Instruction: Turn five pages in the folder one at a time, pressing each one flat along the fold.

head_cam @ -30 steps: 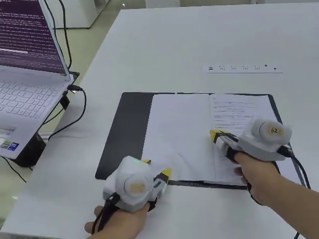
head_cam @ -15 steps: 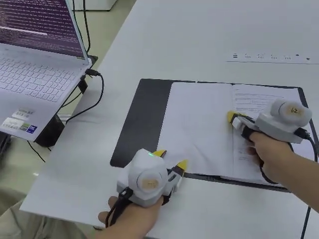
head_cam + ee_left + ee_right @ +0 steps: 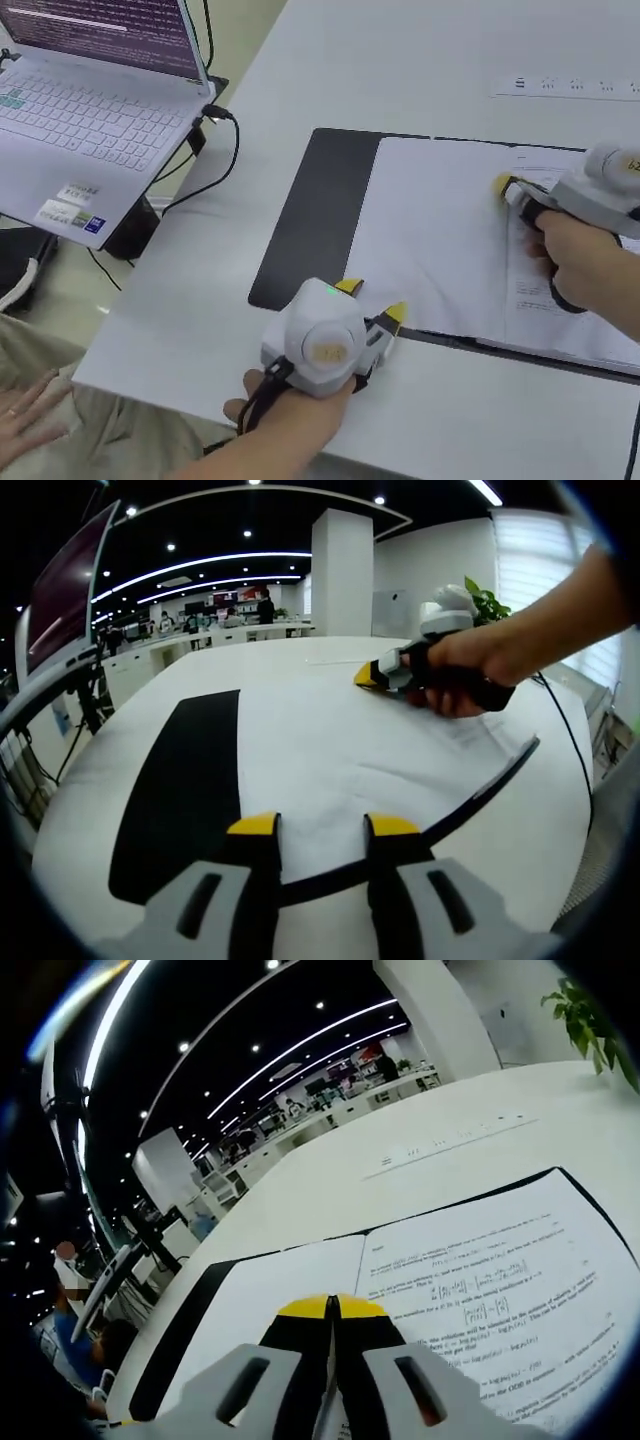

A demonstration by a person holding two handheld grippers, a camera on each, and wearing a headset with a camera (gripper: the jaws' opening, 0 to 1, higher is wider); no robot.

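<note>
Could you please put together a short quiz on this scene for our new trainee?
1. True or false: the left gripper has its jaws shut.
2. What stands to the left of the folder? A. a laptop B. a printer C. a mug
3. Fill in: the right gripper, jaws shut, has its tips at the folder's ___.

Key: 1. False, the jaws stand open. 2. A. 3. fold.

The left gripper and right gripper have rounded pale grey shells, yellow tips, black cables (green light on the left).
</note>
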